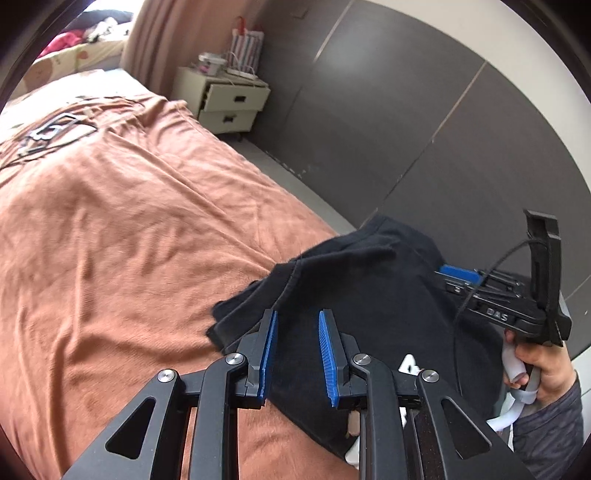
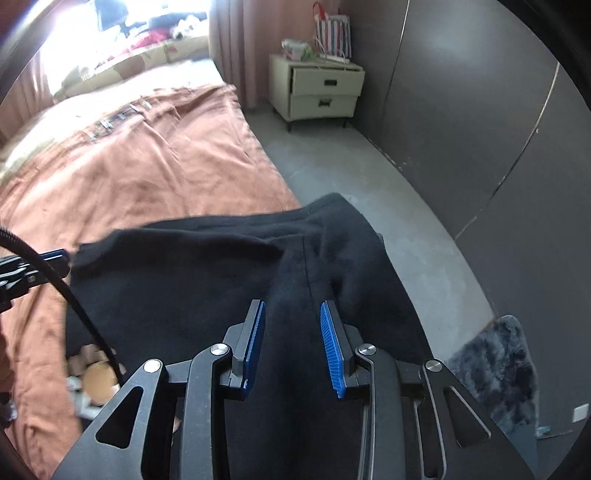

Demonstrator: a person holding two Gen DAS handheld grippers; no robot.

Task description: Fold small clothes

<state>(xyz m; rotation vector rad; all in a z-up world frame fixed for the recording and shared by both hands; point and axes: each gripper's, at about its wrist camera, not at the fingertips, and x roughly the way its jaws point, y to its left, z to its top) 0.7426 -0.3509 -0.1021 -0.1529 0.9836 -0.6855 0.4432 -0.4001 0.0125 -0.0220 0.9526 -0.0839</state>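
Lying on the bed (image 1: pixel 110 229): black garment (image 1: pixel 354 280).

- We see a bed (image 2: pixel 140 162) under a rust-orange cover filling the left side.
- Past its corner stands a cream nightstand (image 2: pixel 319 90) with two drawers, a striped bag (image 2: pixel 334 31) on top.
- Dark grey wall panels (image 1: pixel 406 122) run along the right, above grey floor (image 2: pixel 354 177).
- Bright daylight comes from a window (image 2: pixel 110 26) beside pinkish curtains (image 2: pixel 231 40).

The orange bedspread (image 1: pixel 110 229) lies open beyond the black garment (image 1: pixel 362 280); the nightstand (image 1: pixel 229 99) stands well apart.
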